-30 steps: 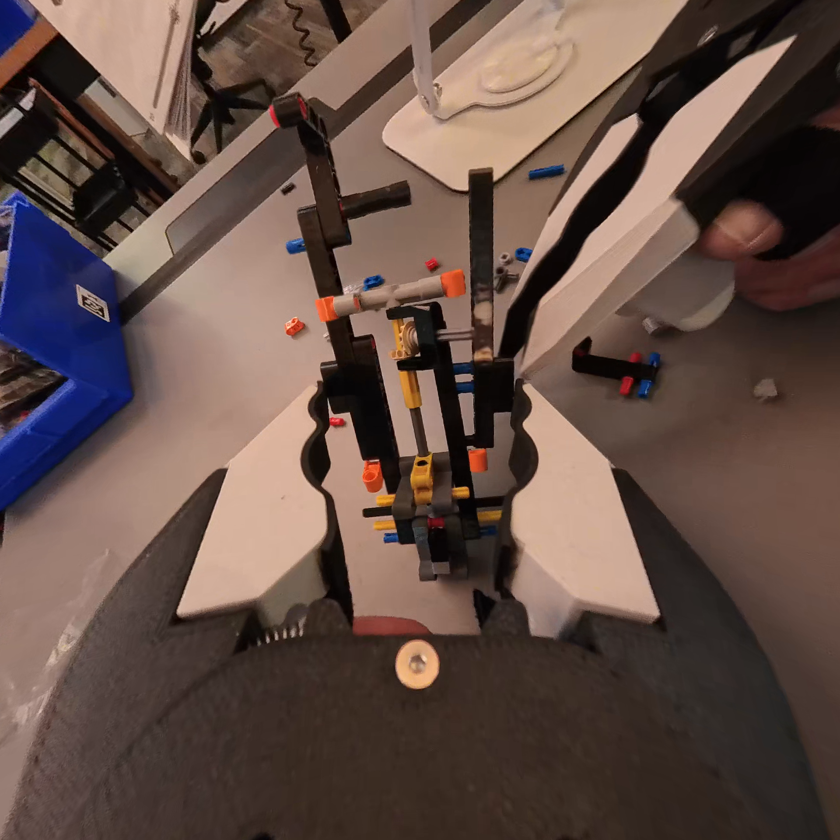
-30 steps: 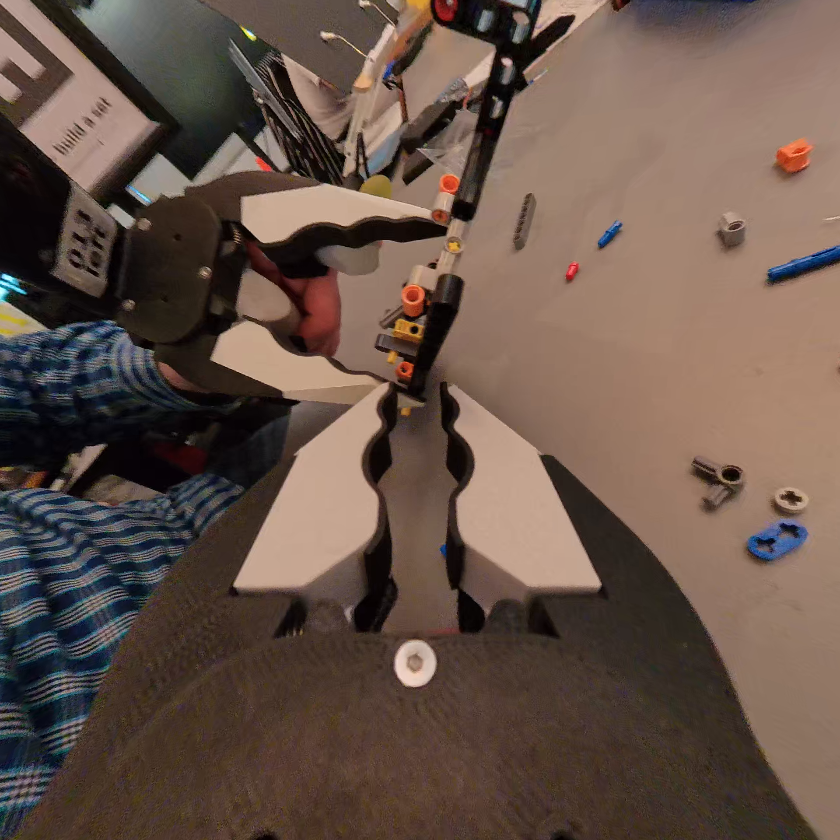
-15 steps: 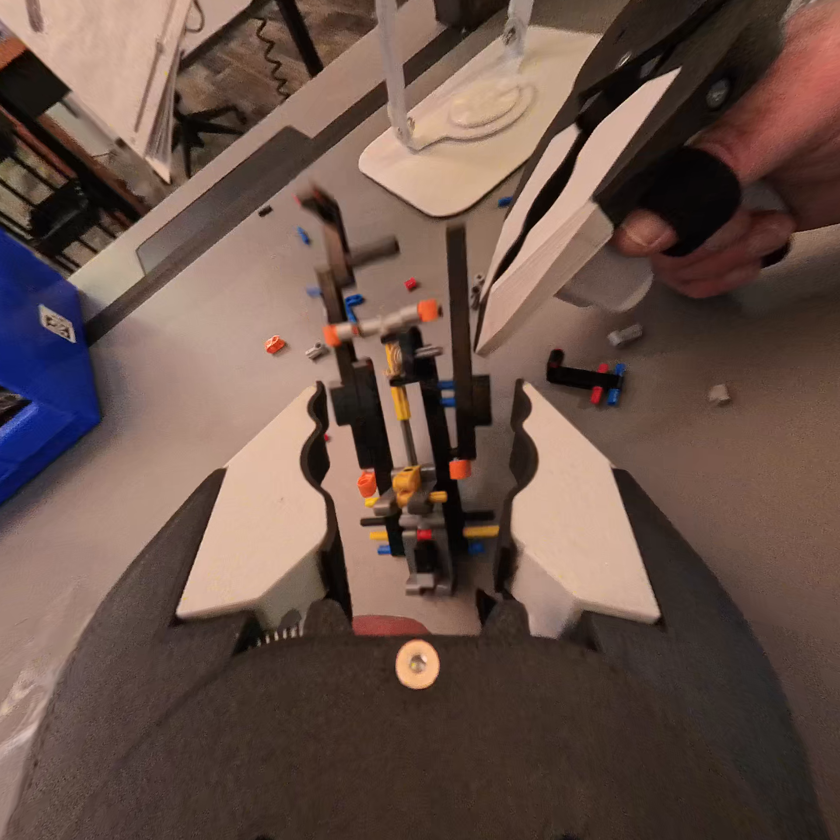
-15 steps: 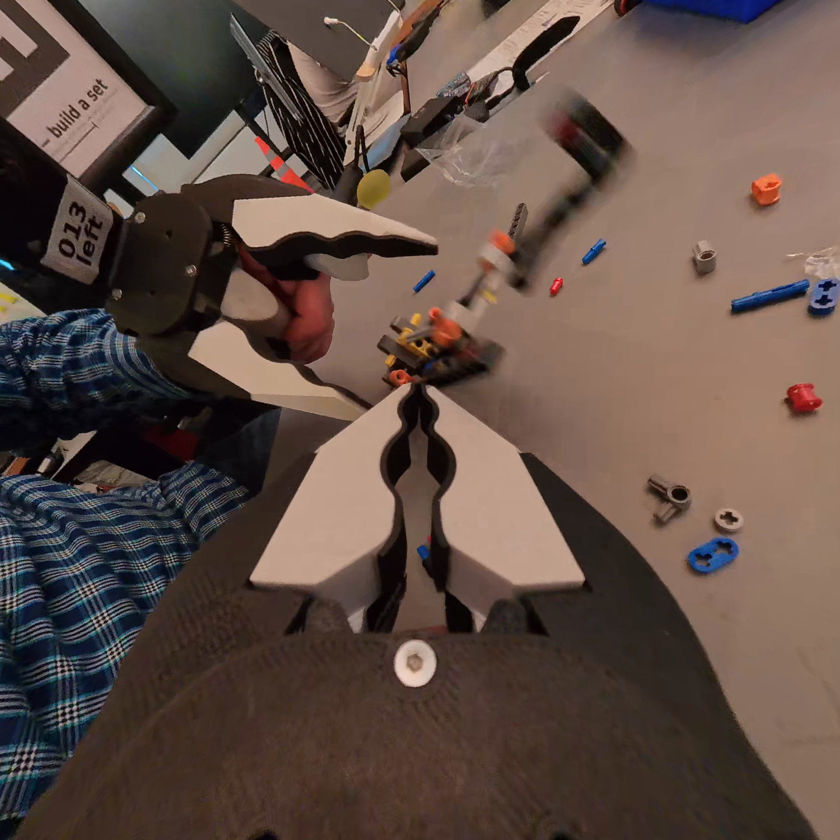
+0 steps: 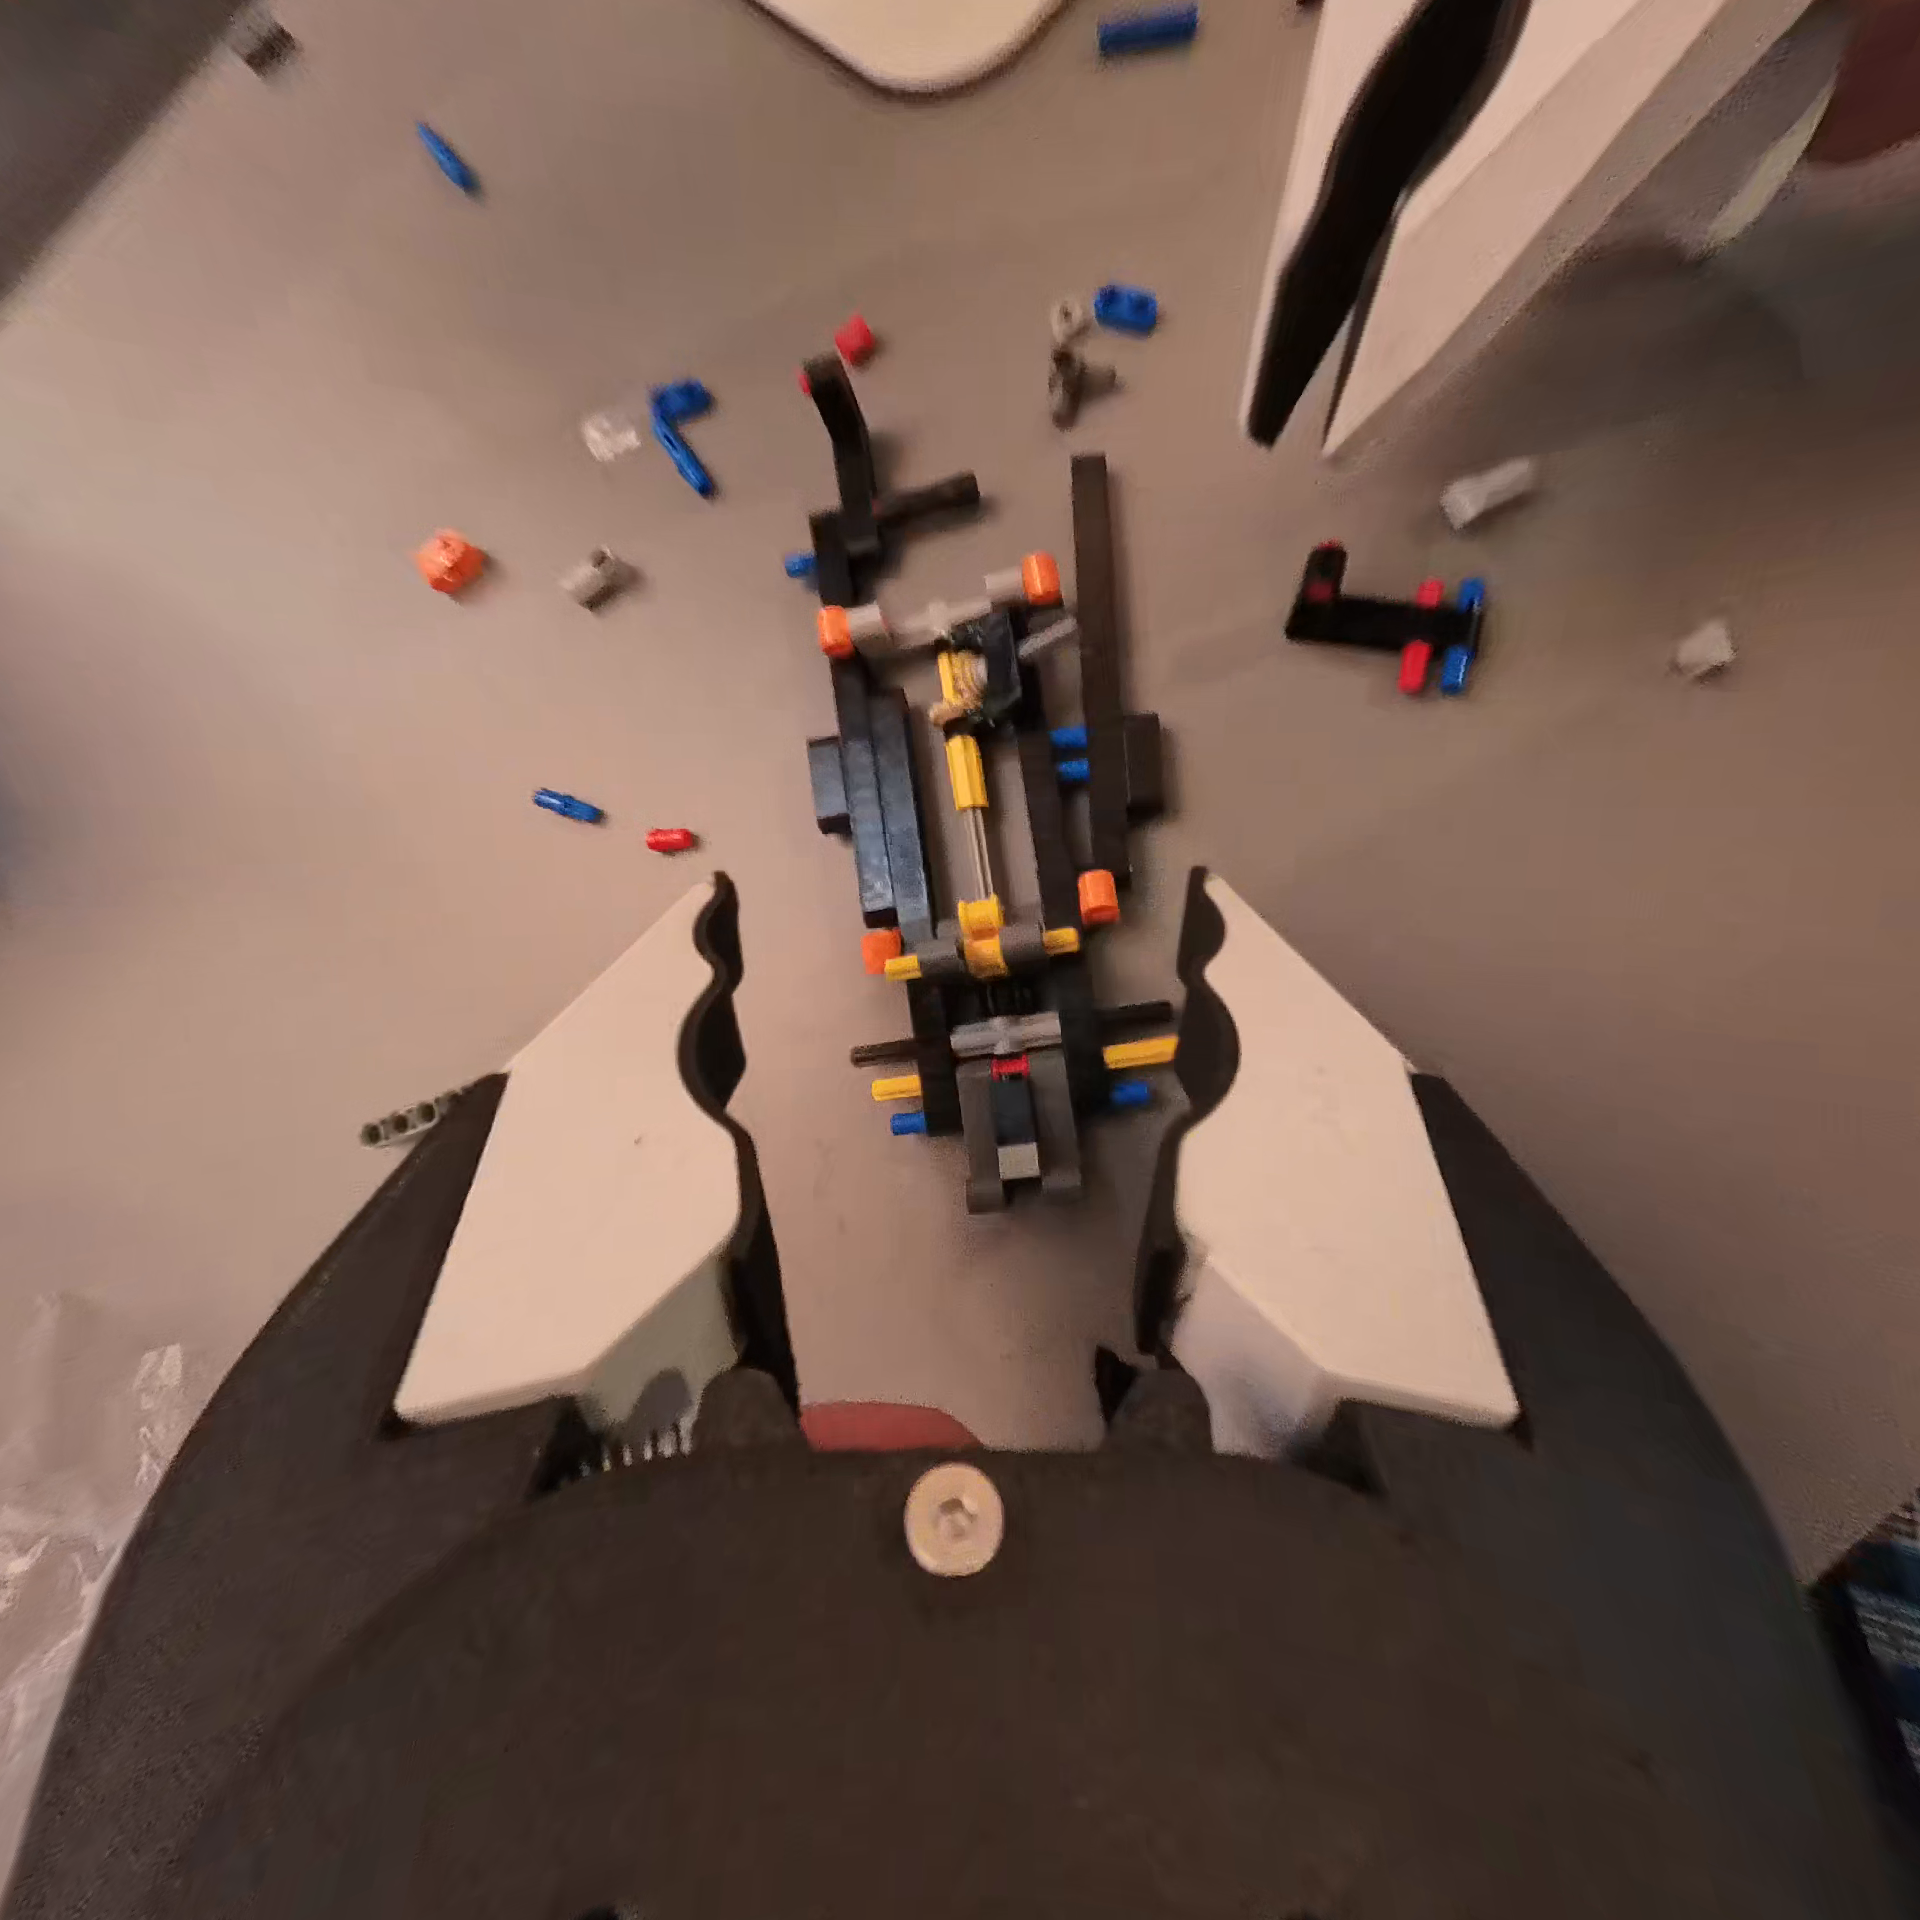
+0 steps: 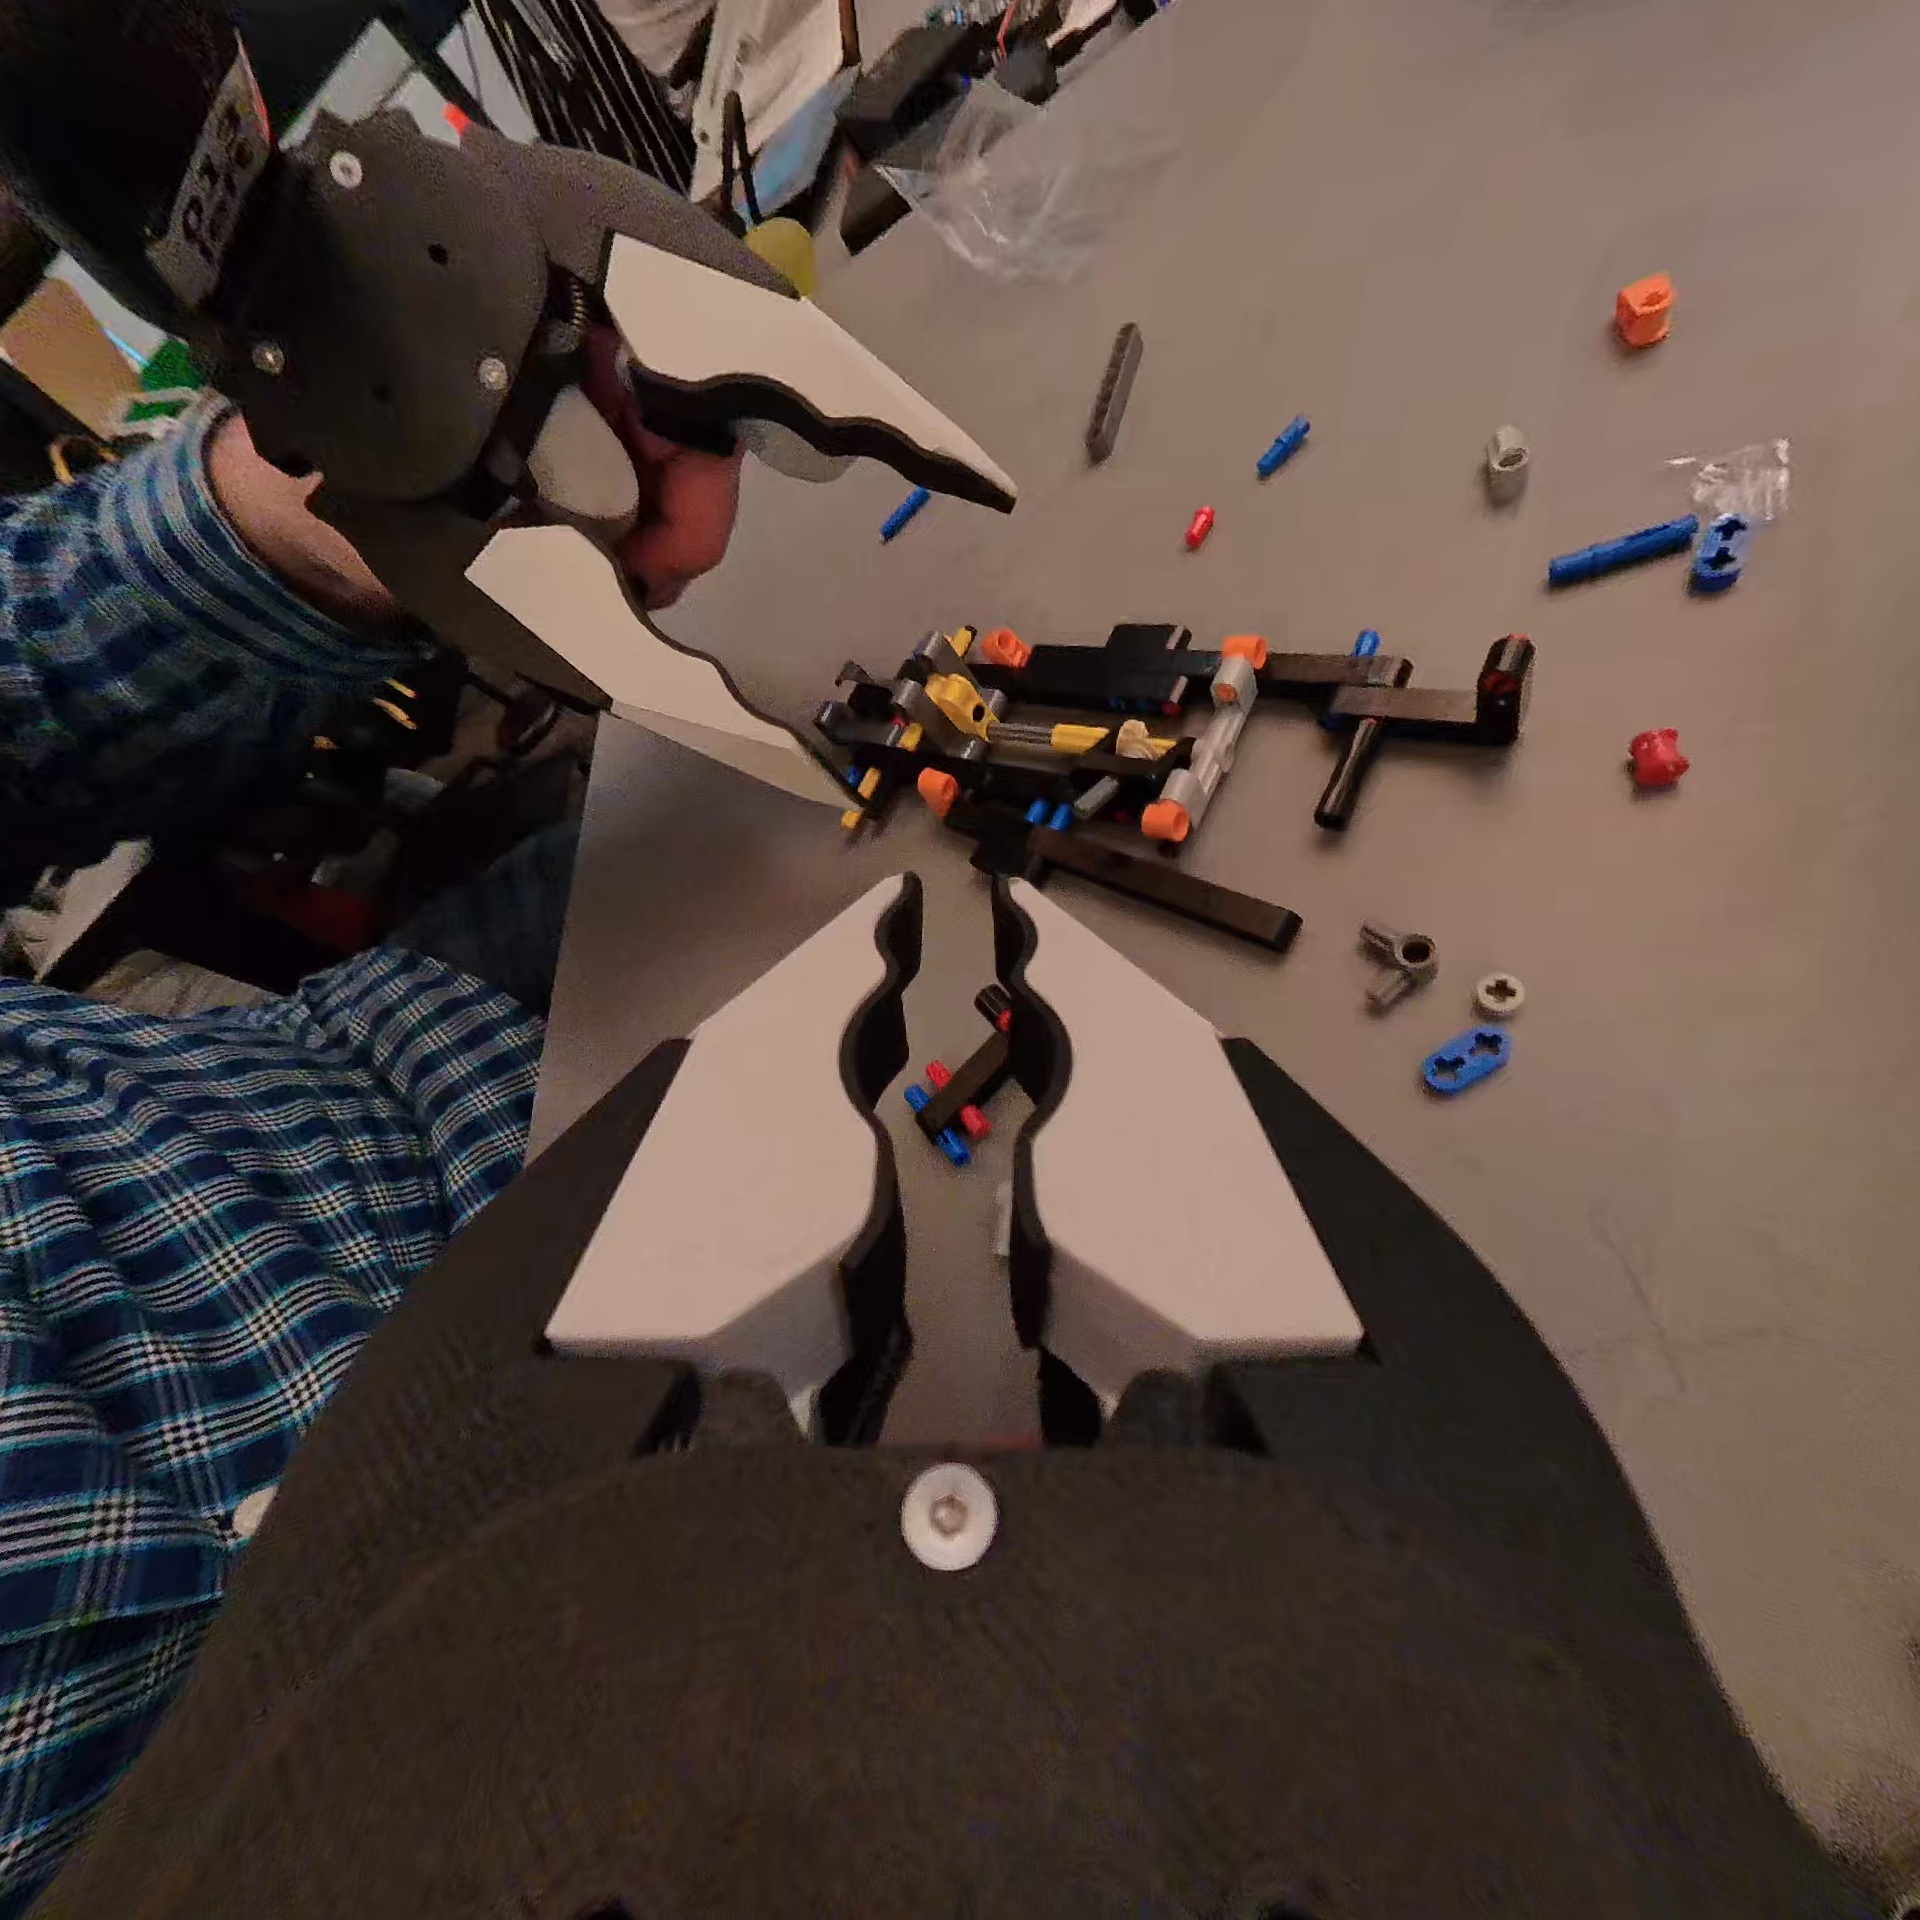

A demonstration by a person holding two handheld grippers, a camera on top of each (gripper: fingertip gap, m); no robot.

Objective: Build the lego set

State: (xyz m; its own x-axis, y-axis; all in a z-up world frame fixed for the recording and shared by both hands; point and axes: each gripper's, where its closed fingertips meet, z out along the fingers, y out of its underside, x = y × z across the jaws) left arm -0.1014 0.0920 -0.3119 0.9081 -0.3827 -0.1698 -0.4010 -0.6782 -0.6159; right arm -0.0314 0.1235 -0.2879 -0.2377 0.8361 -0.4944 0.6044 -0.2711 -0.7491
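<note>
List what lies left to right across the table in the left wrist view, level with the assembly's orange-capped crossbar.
Orange piece → grey connector → lego assembly → black beam with red and blue pins → small grey piece.

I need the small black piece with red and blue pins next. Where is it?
The small black piece lies on the grey table, seen between the right tongs in the right wrist view, just short of the main lego assembly.
</note>
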